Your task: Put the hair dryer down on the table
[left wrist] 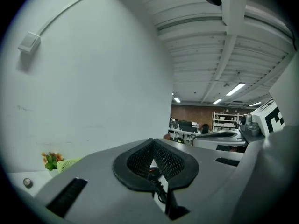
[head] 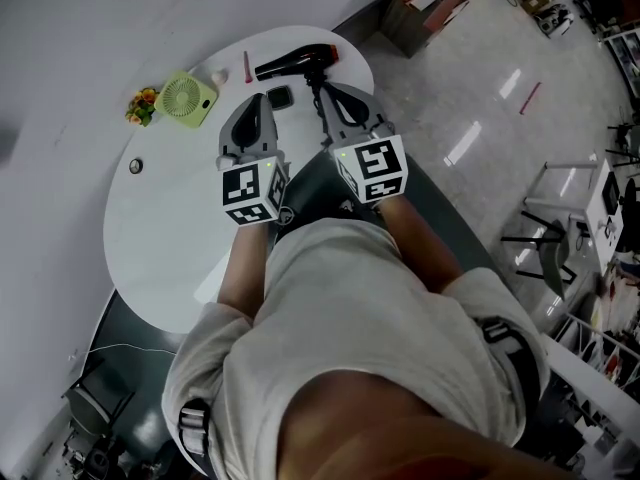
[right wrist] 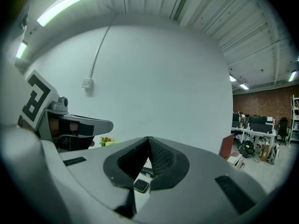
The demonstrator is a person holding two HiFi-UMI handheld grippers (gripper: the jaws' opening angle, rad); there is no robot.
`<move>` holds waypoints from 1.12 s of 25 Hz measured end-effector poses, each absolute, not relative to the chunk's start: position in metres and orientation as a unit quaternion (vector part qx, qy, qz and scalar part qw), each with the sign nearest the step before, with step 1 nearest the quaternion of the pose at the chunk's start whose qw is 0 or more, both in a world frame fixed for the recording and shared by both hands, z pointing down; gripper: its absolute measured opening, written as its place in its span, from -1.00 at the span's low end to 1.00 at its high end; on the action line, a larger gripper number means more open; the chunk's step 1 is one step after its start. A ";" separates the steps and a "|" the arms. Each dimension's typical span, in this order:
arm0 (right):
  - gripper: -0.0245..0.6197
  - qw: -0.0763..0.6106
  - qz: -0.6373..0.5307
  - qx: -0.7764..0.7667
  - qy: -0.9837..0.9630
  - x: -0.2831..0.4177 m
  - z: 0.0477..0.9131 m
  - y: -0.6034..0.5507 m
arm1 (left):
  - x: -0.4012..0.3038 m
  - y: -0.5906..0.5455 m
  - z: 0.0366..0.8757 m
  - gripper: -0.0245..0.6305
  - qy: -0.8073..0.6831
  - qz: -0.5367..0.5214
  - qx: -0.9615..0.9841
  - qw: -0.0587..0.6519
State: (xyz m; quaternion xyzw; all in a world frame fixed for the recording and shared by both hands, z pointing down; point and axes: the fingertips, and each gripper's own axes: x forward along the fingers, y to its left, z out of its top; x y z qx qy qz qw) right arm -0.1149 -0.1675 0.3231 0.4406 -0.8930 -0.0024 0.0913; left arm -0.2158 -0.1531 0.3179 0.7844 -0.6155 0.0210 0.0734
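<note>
hair dryer [head: 297,63] on table [head: 160,238], beyond claws | left claw [head: 254,100], right claw [head: 325,90]: both closed, empty

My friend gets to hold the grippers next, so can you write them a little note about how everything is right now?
Left gripper: shut, nothing in it, held over the table.
Right gripper: shut, nothing in it, alongside the left one.
Hair dryer: lying on the table near its far edge, just beyond both grippers; neither gripper holds it.
Also on the table: a small green fan, off to the left.
Done: the hair dryer is down on the table.
Left: nothing more for this job, as far as the views show.
</note>
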 end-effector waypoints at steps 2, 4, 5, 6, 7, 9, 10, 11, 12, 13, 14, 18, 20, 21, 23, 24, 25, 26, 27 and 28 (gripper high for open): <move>-0.93 0.087 -0.006 0.444 -0.892 -0.114 0.319 -0.169 | -0.213 -0.154 0.311 -0.87 -0.614 0.019 0.786 0.064; -0.93 0.083 -0.010 0.448 -0.890 -0.111 0.313 -0.170 | -0.212 -0.152 0.302 -0.87 -0.616 0.019 0.786 0.050; -0.93 0.082 -0.013 0.451 -0.889 -0.108 0.311 -0.170 | -0.212 -0.152 0.299 -0.87 -0.617 0.019 0.786 0.045; -0.93 0.080 -0.014 0.454 -0.887 -0.106 0.309 -0.171 | -0.213 -0.152 0.297 -0.87 -0.617 0.020 0.785 0.042; -0.93 0.078 -0.015 0.457 -0.886 -0.103 0.307 -0.171 | -0.214 -0.151 0.296 -0.87 -0.618 0.021 0.785 0.040; -0.93 0.076 -0.014 0.464 -0.883 -0.098 0.305 -0.173 | -0.217 -0.151 0.294 -0.87 -0.621 0.019 0.783 0.037; -0.93 0.075 -0.014 0.466 -0.881 -0.096 0.305 -0.174 | -0.218 -0.151 0.293 -0.87 -0.621 0.017 0.783 0.037; -0.93 0.074 -0.014 0.469 -0.880 -0.094 0.304 -0.175 | -0.218 -0.151 0.293 -0.87 -0.621 0.016 0.783 0.037; -0.93 0.074 -0.014 0.471 -0.879 -0.092 0.305 -0.175 | -0.218 -0.151 0.293 -0.87 -0.620 0.015 0.783 0.037; -0.93 0.075 -0.014 0.473 -0.878 -0.090 0.306 -0.176 | -0.217 -0.151 0.293 -0.87 -0.619 0.015 0.784 0.037; -0.93 0.075 -0.014 0.474 -0.877 -0.088 0.307 -0.176 | -0.217 -0.151 0.293 -0.87 -0.618 0.015 0.785 0.037; -0.93 0.076 -0.012 0.479 -0.874 -0.083 0.308 -0.177 | -0.216 -0.151 0.295 -0.87 -0.616 0.016 0.786 0.039; -0.93 0.075 -0.012 0.481 -0.873 -0.081 0.306 -0.177 | -0.215 -0.153 0.294 -0.87 -0.616 0.015 0.786 0.040; -0.93 0.075 -0.013 0.482 -0.873 -0.080 0.305 -0.178 | -0.215 -0.153 0.294 -0.87 -0.617 0.015 0.786 0.038; -0.93 0.073 -0.013 0.483 -0.872 -0.078 0.305 -0.178 | -0.215 -0.154 0.292 -0.87 -0.618 0.014 0.786 0.036; -0.93 0.073 -0.012 0.484 -0.872 -0.078 0.305 -0.177 | -0.214 -0.154 0.292 -0.87 -0.617 0.015 0.786 0.036; -0.93 0.073 -0.011 0.484 -0.872 -0.077 0.305 -0.177 | -0.213 -0.154 0.292 -0.87 -0.616 0.015 0.787 0.036; -0.93 0.074 -0.011 0.485 -0.872 -0.077 0.306 -0.177 | -0.211 -0.154 0.293 -0.87 -0.613 0.015 0.789 0.036; -0.93 0.074 -0.010 0.485 -0.871 -0.076 0.307 -0.177 | -0.209 -0.154 0.295 -0.87 -0.610 0.017 0.791 0.037; -0.93 0.074 -0.010 0.485 -0.871 -0.076 0.307 -0.177 | -0.207 -0.153 0.296 -0.87 -0.607 0.018 0.794 0.037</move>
